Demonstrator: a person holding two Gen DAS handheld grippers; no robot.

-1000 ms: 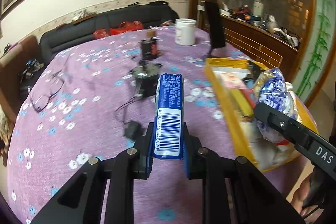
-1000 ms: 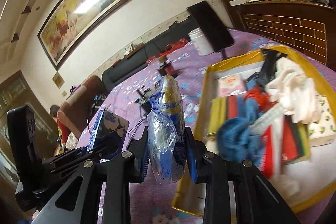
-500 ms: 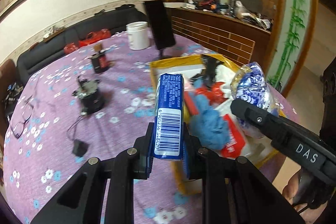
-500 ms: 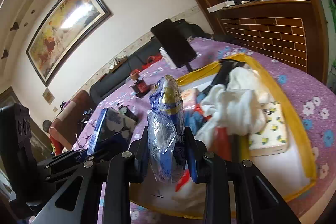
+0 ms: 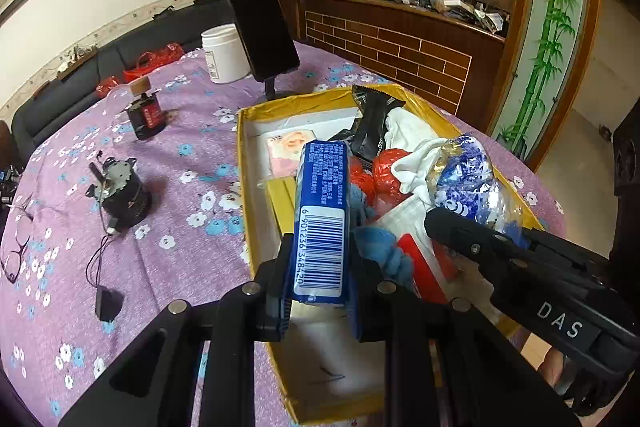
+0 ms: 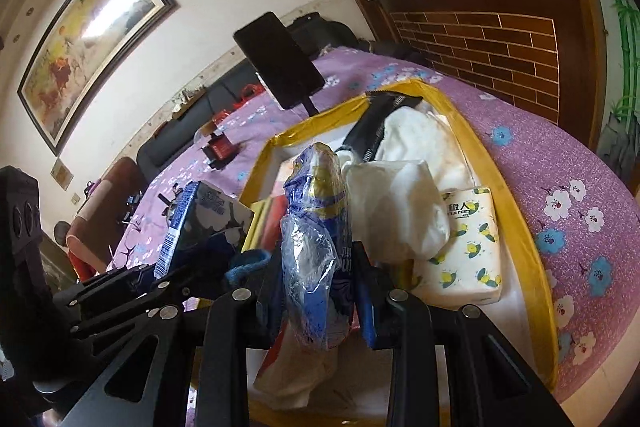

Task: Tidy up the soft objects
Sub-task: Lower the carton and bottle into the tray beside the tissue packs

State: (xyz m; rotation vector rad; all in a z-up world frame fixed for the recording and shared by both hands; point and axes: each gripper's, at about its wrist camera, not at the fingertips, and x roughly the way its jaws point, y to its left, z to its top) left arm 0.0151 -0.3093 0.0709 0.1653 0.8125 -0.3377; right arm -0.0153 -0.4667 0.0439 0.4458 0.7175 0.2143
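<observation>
My left gripper is shut on a blue tissue pack with a barcode, held upright over the yellow-rimmed box. My right gripper is shut on a crinkly blue-and-white plastic pack, also above the box. In the left wrist view the right gripper and its pack sit to the right. In the right wrist view the left gripper's blue pack shows at left. Inside the box lie white cloth, a lemon-print tissue pack, blue yarn and red items.
On the purple flowered tablecloth stand a dark phone on a stand, a white jar, a small red-and-black device, a black round motor with a wire and glasses. A brick-faced counter rises behind.
Both grippers have swung right from over the tablecloth to above the yellow box, each keeping its pack. The box now fills the middle of both views.
</observation>
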